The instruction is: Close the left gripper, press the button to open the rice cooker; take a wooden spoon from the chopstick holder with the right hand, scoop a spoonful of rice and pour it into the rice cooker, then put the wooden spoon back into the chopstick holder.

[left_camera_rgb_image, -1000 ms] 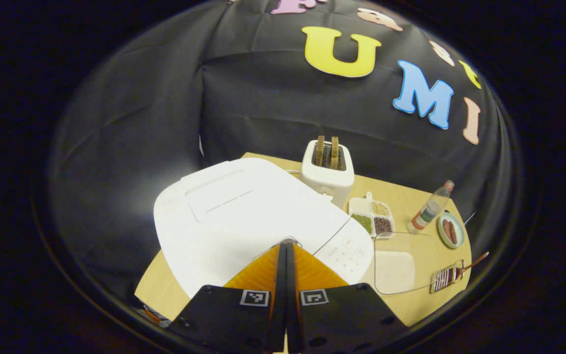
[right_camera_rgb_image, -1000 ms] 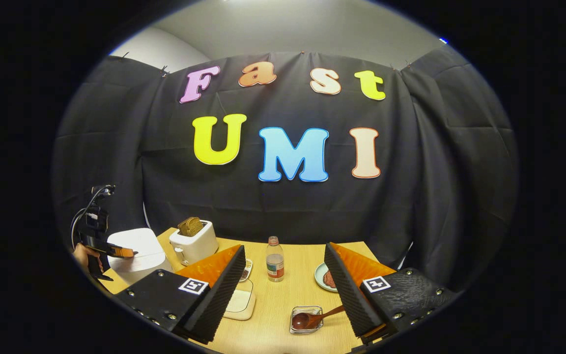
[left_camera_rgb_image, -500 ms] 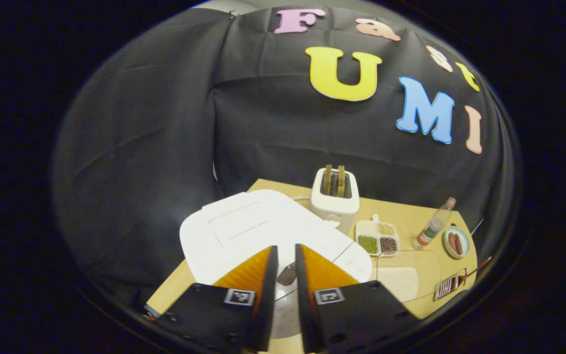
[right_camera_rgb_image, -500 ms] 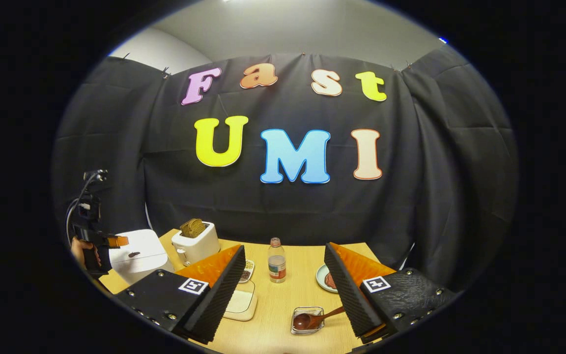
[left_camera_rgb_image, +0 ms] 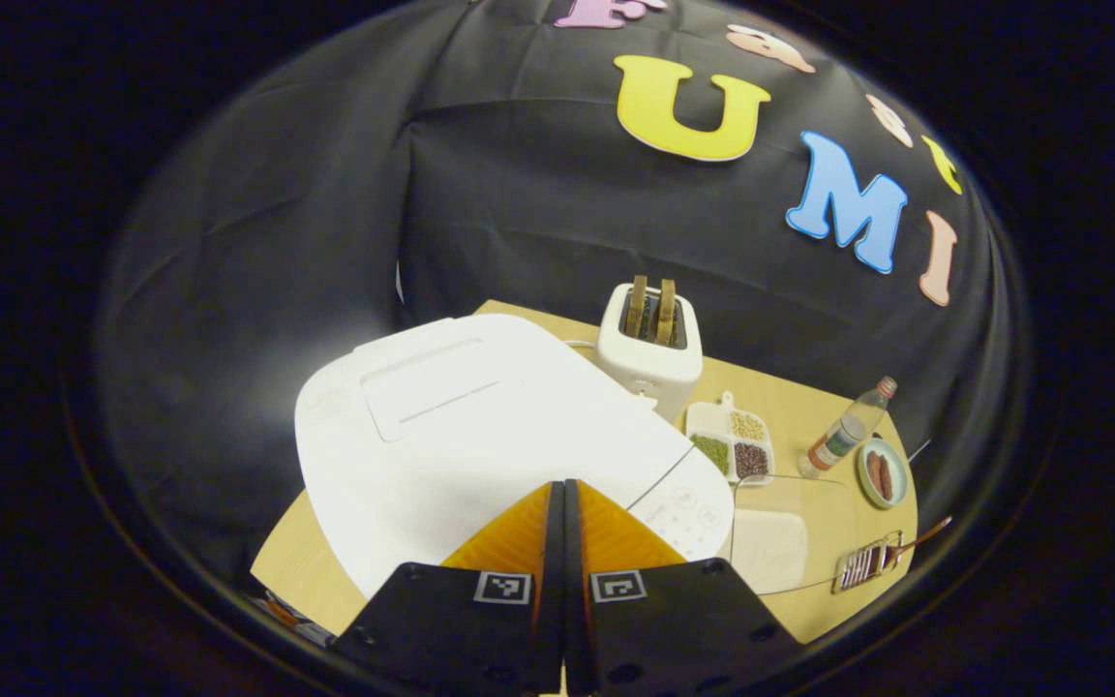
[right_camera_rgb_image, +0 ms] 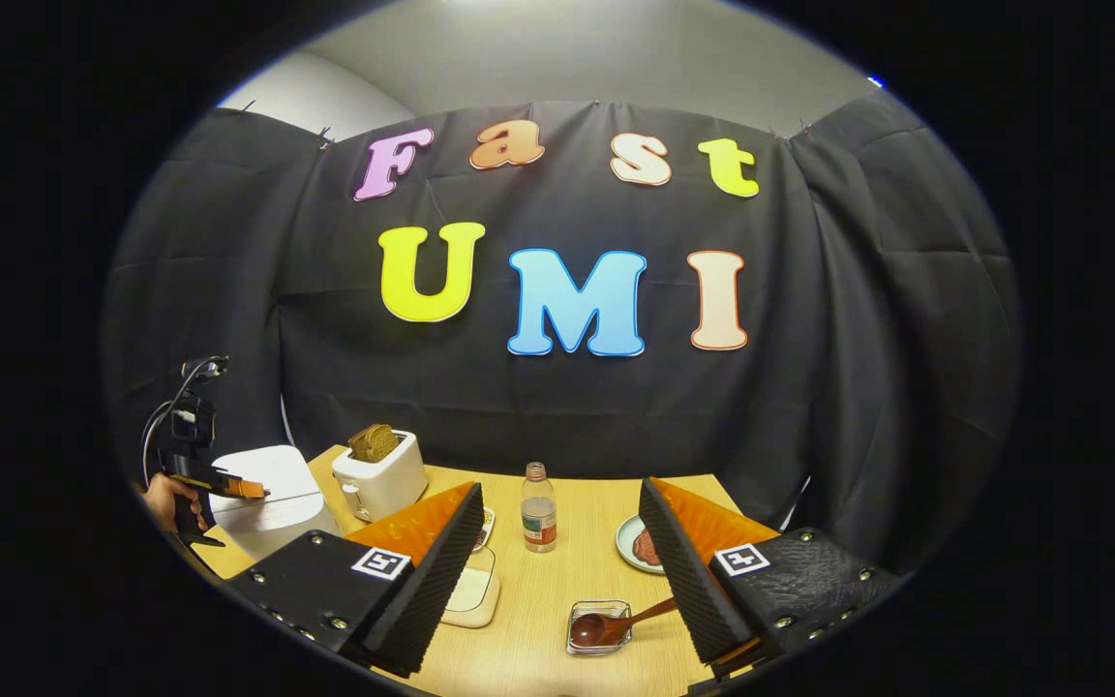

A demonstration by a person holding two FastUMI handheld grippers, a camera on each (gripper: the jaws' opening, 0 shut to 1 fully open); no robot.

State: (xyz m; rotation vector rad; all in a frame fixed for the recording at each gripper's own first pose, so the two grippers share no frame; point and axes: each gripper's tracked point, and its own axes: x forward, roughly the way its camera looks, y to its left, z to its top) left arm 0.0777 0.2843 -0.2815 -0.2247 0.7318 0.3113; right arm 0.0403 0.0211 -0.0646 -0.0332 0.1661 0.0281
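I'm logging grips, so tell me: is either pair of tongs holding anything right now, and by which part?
Nothing is held. The left tongs are shut with nothing between them, over the rice cooker. The right tongs are open, and the wooden spoon lies in its holder.

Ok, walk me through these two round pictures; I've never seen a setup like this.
A person holds two hand-held grasping tools, each carrying a camera. The left gripper view looks down over the left tool, its fingers shut together, tips at the white rice cooker, whose lid is down. The right gripper view looks across the table past the right tool, open and holding nothing. There a wooden spoon rests in a small clear holder. A toaster, a bottle and a plate stand nearby.
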